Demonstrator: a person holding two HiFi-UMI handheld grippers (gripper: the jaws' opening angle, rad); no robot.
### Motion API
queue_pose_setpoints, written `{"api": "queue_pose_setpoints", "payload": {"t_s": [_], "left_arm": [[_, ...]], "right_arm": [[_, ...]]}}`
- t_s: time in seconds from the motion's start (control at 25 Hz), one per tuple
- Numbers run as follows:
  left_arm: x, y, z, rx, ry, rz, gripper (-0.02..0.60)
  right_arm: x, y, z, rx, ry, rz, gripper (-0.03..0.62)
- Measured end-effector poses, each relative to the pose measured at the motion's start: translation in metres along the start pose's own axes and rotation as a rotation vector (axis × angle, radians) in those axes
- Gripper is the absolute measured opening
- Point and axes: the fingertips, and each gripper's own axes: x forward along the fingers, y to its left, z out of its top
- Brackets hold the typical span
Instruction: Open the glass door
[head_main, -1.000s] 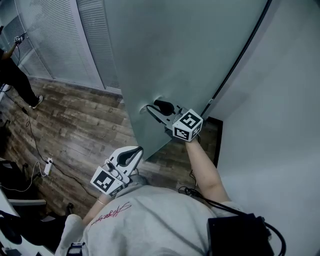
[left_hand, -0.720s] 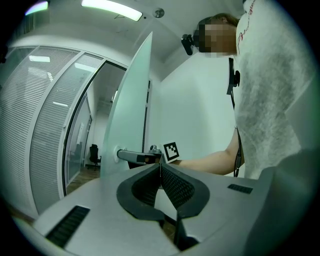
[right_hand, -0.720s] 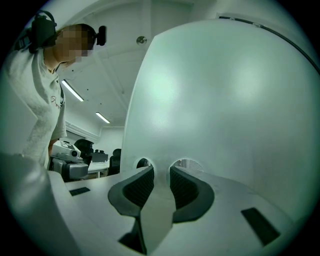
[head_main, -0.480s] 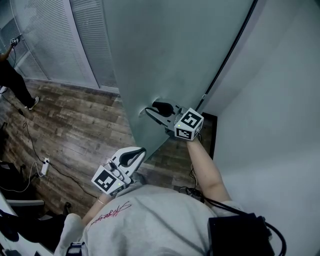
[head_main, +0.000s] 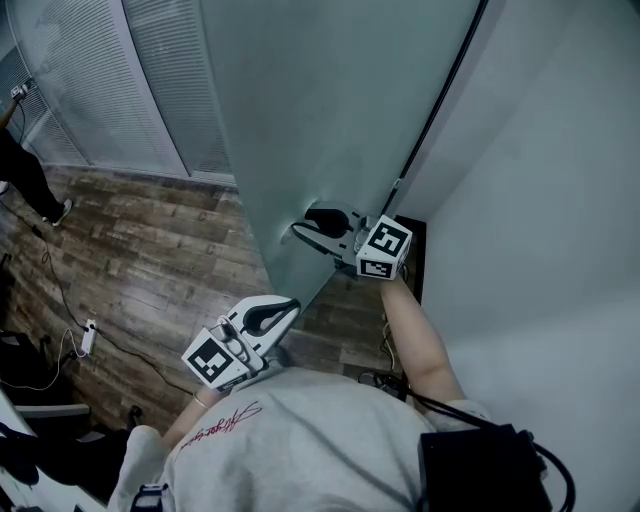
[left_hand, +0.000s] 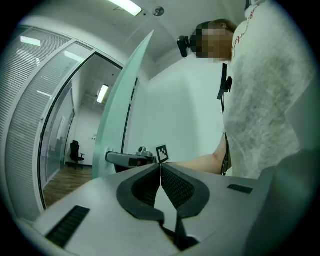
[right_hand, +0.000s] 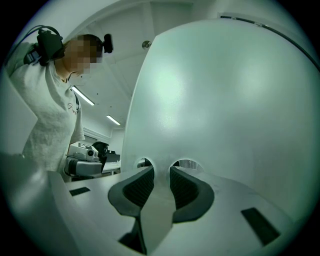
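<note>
**A:** First, the left gripper (left_hand: 160, 169): jaws pressed together, nothing between them, idle and well apart from the work.

**B:** And ahead of those jaws?

**A:** Edge of the glass door (head_main: 330, 110), apparently swung partly open, with the handle (left_hand: 122, 159) sticking out level from near that edge.

**B:** Then the right gripper (right_hand: 161, 172)?

**A:** Jaws parted a little and clamped, by the look of things, on that handle. Door's frosted face directly in front of the tips, close enough to fill most of the view.

**B:** Likely feel of the door?

**A:** Probably heavy and fully rigid, being one tall slab of frosted glass. Slow to start, slow to stop. Smooth and slippery on the face, so no purchase there. Likely brittle at the bare edge.

**B:** Where to take hold, then?

**A:** On the metal handle, square between the jaws, out toward the free end for leverage. Never on the glass itself.

**B:** Main risk?

**A:** Jaws sliding along smooth metal under a hard tug. Also a wall (head_main: 540, 200) just to the right of the right jaws, so best swung gently.
</note>
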Motion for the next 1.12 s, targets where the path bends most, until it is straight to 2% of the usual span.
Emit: {"api": "queue_pose_setpoints", "payload": {"t_s": [0.28, 0.56, 0.88, 1.12], "left_arm": [[0.024, -0.037, -0.02, -0.017, 0.031, -0.085, 0.018], [0.044, -0.061, -0.025, -0.021, 0.049, -0.179, 0.018], [0.049, -0.076, -0.03, -0.043, 0.068, -0.232, 0.018], [0.084, -0.11, -0.07, -0.025, 0.098, -0.262, 0.018]], "right_arm": [[-0.038, 0.014, -0.011, -0.002, -0.019, 0.035, 0.107], [-0.063, 0.023, -0.011, 0.01, -0.035, 0.057, 0.107], [-0.09, 0.034, -0.012, 0.016, -0.034, 0.089, 0.107], [-0.16, 0.041, -0.04, 0.024, -0.087, 0.105, 0.109]]}}
